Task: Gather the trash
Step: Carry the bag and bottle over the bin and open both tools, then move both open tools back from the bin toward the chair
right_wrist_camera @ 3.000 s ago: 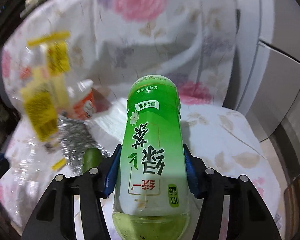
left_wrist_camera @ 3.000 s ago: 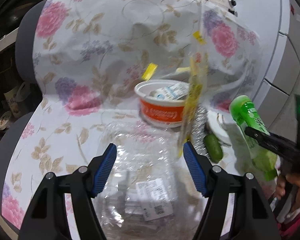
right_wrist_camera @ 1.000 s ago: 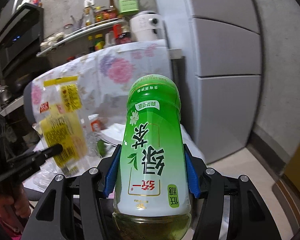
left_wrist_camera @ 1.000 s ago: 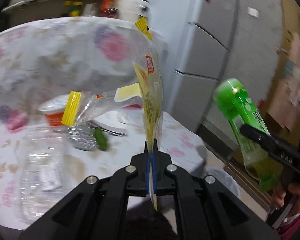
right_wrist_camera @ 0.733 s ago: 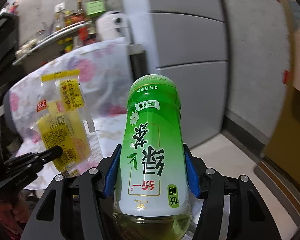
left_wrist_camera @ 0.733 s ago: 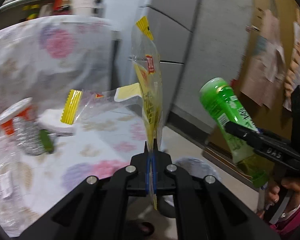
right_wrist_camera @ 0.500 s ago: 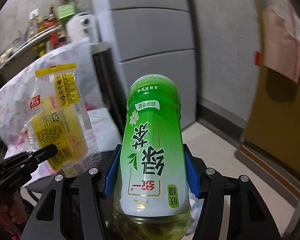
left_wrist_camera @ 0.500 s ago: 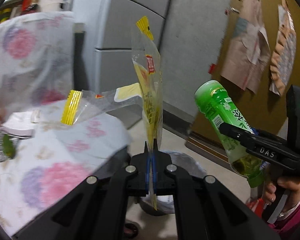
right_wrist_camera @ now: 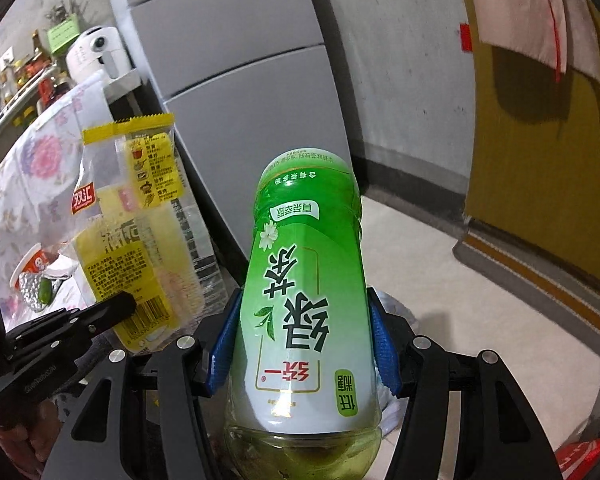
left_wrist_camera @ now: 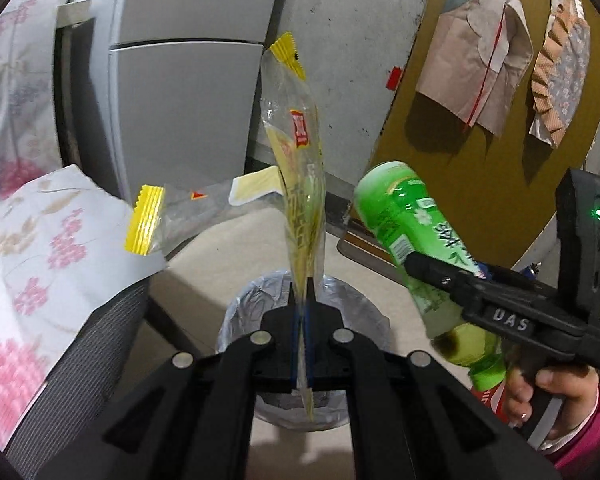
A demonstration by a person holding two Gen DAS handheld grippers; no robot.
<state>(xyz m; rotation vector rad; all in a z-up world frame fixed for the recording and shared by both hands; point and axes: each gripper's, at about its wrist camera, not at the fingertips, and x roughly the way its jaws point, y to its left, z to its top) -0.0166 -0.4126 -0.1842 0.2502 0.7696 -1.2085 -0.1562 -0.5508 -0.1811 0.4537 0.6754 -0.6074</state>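
Observation:
My left gripper (left_wrist_camera: 300, 292) is shut on the lower edge of a clear and yellow plastic wrapper (left_wrist_camera: 300, 184), which stands up above it; a second yellow-ended flap (left_wrist_camera: 148, 220) sticks out to the left. Right below and ahead sits a round bin lined with a grey bag (left_wrist_camera: 256, 300). My right gripper (right_wrist_camera: 304, 344) is shut on a green tea bottle (right_wrist_camera: 304, 272), held base-forward, cap toward the camera. In the left wrist view that bottle (left_wrist_camera: 412, 240) hangs to the right of the bin. In the right wrist view the wrapper (right_wrist_camera: 140, 232) shows at the left.
A floral-clothed table edge (left_wrist_camera: 60, 248) lies at the left, with a grey fridge (left_wrist_camera: 188, 80) behind it. A yellow-brown door (left_wrist_camera: 480, 168) with hanging cloths fills the right. A hand in a pink sleeve (left_wrist_camera: 556, 400) holds the right gripper. A cup and scraps (right_wrist_camera: 36, 272) stay on the table.
Both grippers have swung away from the table toward the floor and sunk; the lined bin has come into view under the wrapper. Both grips are unchanged.

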